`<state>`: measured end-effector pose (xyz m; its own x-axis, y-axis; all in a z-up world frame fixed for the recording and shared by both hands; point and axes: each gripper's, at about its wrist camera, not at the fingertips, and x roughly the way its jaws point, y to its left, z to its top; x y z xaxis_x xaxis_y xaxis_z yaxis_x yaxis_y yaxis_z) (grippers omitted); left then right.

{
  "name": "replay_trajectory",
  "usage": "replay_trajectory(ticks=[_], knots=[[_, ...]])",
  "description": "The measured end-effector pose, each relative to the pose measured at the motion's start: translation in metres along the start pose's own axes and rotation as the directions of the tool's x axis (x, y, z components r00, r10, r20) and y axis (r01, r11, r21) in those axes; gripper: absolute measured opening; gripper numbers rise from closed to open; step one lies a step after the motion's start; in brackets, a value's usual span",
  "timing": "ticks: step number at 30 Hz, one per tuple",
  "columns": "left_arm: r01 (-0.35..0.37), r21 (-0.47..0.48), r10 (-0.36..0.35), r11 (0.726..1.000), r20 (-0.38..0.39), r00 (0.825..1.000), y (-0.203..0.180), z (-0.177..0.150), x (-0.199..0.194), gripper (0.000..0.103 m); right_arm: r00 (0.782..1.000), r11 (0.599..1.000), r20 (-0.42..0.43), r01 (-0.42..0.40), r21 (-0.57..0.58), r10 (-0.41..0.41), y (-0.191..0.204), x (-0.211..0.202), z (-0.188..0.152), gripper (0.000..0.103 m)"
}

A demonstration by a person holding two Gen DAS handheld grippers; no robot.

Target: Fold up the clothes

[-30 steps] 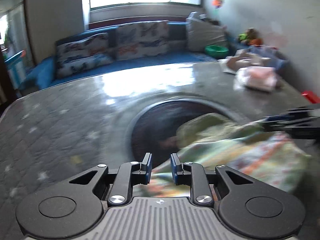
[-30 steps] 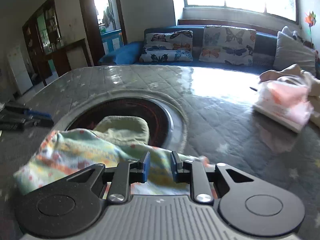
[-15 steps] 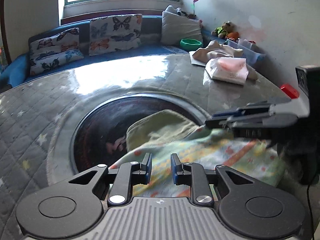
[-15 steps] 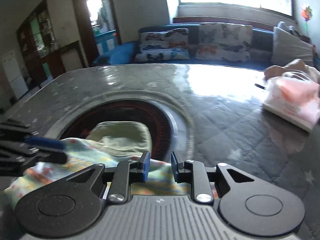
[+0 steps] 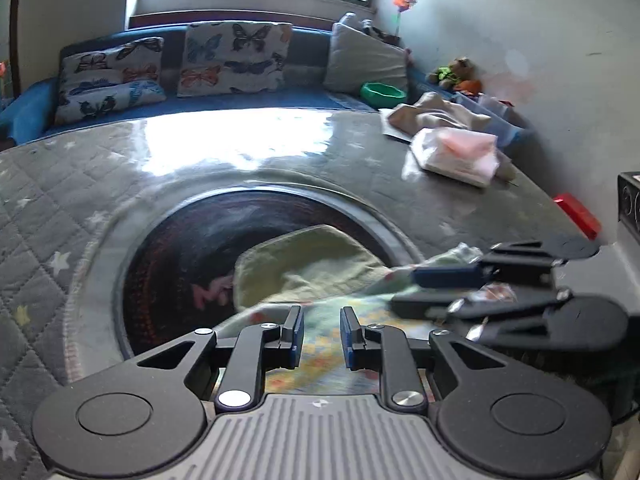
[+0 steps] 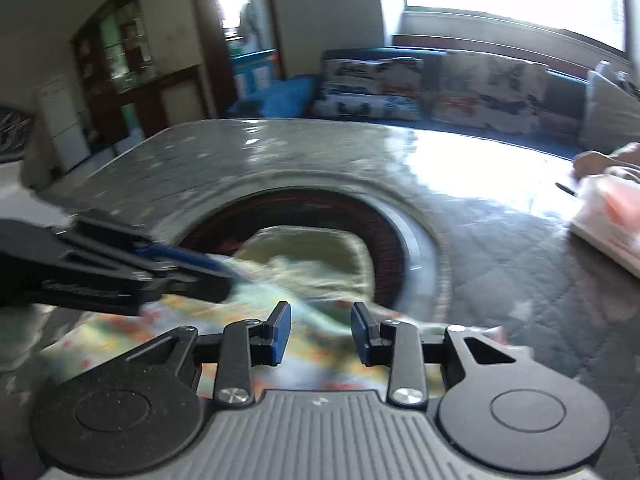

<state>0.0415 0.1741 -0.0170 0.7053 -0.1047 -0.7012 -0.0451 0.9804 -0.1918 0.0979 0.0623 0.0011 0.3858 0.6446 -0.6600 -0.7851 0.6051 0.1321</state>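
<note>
A small garment (image 5: pixel 304 268), pale yellow-green on its inner side with a colourful print outside, lies partly over the dark round inset (image 5: pixel 180 248) of the grey quilted table. My left gripper (image 5: pixel 322 336) is over its near edge, fingers close together with cloth between them. In the right wrist view, that gripper (image 6: pixel 224 276) pinches the garment (image 6: pixel 312 256) from the left. My right gripper (image 6: pixel 320 334) hovers over the printed part with its fingers spread wider. In the left wrist view it (image 5: pixel 412 288) sits at the garment's right end.
A folded pink and white garment (image 5: pixel 456 152) and a beige cloth (image 5: pixel 432 116) lie at the table's far right. A red object (image 5: pixel 576 214) sits at the right edge. Behind the table are a green bowl (image 5: pixel 382 94) and a sofa with butterfly cushions (image 5: pixel 236 58).
Both grippers have come closer together over the garment, bunching it over the inset. The right gripper's fingers have spread wider than before. The left gripper's gap is unchanged.
</note>
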Motion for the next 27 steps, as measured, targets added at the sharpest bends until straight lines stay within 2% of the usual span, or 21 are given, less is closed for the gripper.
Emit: replay_trajectory(ticks=[4,12,15,19,23,27], knots=[[-0.011,-0.006,0.011,1.000,-0.027,1.000,-0.001,-0.004,0.009,0.022,0.999,0.998,-0.022,-0.042,-0.050,0.041,0.020,-0.004,-0.012,0.033],[-0.030,-0.015,0.030,0.999,-0.016,0.999,-0.002,-0.009,0.009,0.022,0.993,0.978,-0.044,-0.114,-0.177,0.107,0.060,-0.041,-0.042,0.033],[-0.039,0.001,0.039,0.999,0.001,0.999,-0.008,-0.013,0.002,0.022,0.996,0.969,-0.028,-0.091,-0.232,0.086,0.074,-0.050,-0.054,0.033],[-0.043,0.051,0.041,0.998,0.038,0.998,-0.024,-0.025,-0.019,0.022,0.995,0.970,-0.028,-0.101,-0.222,0.098,0.078,-0.061,-0.063,0.033],[-0.016,0.093,0.009,0.996,0.070,0.998,-0.039,-0.044,-0.043,0.022,0.998,0.986,0.002,-0.066,-0.153,0.067,0.065,-0.070,-0.066,0.032],[0.000,0.091,-0.005,0.996,0.064,0.998,-0.044,-0.064,-0.057,0.022,1.000,0.996,0.025,-0.017,-0.084,0.019,0.050,-0.078,-0.070,0.032]])
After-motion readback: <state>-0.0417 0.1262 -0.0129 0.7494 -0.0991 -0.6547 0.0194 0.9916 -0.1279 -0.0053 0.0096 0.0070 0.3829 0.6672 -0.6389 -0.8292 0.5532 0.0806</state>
